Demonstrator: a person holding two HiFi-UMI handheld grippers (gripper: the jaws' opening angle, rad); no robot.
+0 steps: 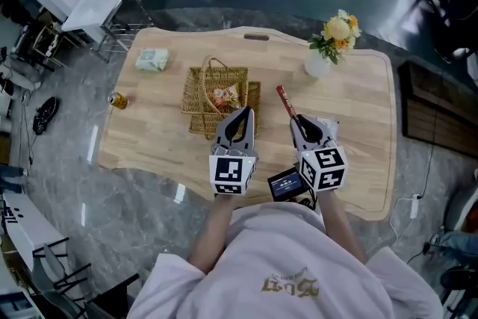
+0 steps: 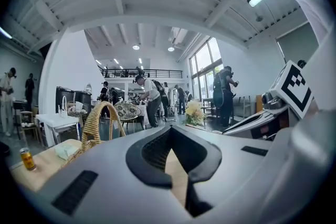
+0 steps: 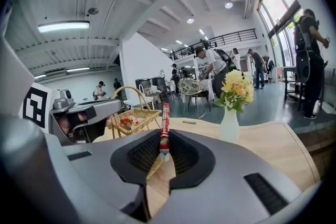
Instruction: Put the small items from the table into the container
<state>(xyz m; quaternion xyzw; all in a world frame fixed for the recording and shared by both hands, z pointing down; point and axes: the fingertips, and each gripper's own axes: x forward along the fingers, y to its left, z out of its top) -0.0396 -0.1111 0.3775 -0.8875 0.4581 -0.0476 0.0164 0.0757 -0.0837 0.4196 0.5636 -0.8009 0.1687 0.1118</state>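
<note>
We get bright, even light. In the right gripper view, tall glass windows (image 3: 281,5) at two o'clock and a white ceiling tube lamp (image 3: 63,26) at ten o'clock supply it. Shadows on the pale wooden table (image 1: 358,123) are faint; the glossy grey floor (image 1: 93,146) glints at nine o'clock. Both gripper views bulge, with black corners. The red stick packet (image 3: 165,118) looks sharp, the grey right gripper (image 3: 164,145) around it soft.

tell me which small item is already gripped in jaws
The long red stick packet, clamped by the right gripper; the green packet and the can lie untouched on the table.
</note>
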